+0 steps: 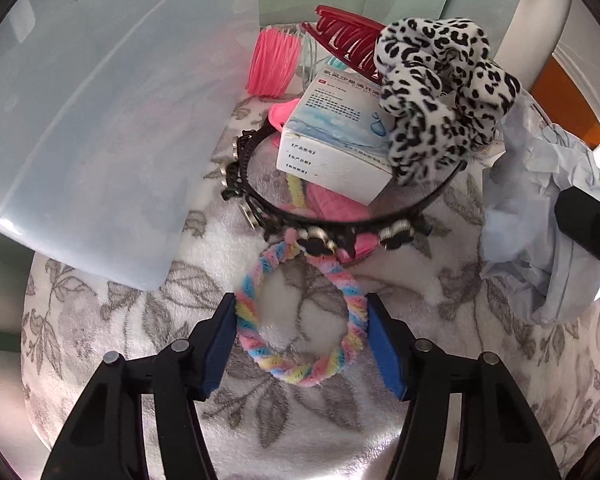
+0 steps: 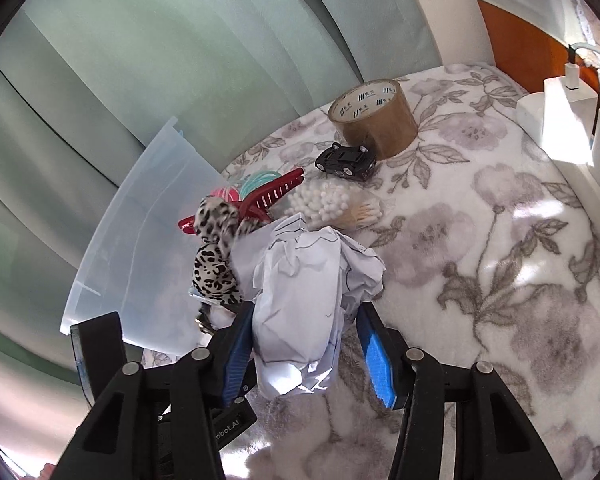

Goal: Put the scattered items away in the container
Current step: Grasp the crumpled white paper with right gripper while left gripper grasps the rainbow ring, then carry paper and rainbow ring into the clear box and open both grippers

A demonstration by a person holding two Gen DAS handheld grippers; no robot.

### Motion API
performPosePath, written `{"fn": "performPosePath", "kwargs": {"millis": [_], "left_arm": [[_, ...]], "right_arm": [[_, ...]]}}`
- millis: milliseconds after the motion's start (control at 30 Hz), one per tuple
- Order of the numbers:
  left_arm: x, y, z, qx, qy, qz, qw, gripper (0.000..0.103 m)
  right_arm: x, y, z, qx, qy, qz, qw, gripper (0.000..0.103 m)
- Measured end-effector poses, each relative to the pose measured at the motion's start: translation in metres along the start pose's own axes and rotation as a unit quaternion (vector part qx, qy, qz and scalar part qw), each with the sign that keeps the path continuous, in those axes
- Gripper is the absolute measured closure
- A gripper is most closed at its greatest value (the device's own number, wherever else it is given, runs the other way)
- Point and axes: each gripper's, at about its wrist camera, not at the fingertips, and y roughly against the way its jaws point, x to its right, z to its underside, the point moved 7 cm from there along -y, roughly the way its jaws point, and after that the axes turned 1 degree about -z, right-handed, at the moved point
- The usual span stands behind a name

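Nearest us, our left gripper has its jaws spread wide on either side of the rainbow hair tie, which lies flat on the floral blanket; whether the blue pads touch the tie we cannot tell. Just beyond the tie, the black headband arches over a pink comb, its studded band touching the tie's far loop. Past the headband sits a white medicine box, with the leopard scrunchie draped on its right side. Behind the box lie a red claw clip and a pink coil tie. The translucent container stands left of the tie.

Our right gripper has its jaws partly open around the crumpled paper; the left pad looks pressed to it, the right just clear. Beyond the paper lie a bag of cotton swabs, then a black toy car, then a roll of brown tape.
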Motion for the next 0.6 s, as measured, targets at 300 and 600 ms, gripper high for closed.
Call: {"fn": "performPosePath", "kwargs": {"millis": [300,600], "left_arm": [[0.007,0.015,-0.007,-0.014,0.002,0.015,0.9998,0.055],[0.019,0.035,-0.012,-0.035,0.001,0.042,0.9985,0.055]], "right_arm": [[-0.004,0.029,0.003,0.019,-0.005,0.004,1.000,0.050],[-0.023,0.057,0.001,0.041,0.006,0.000,0.999,0.050]]}}
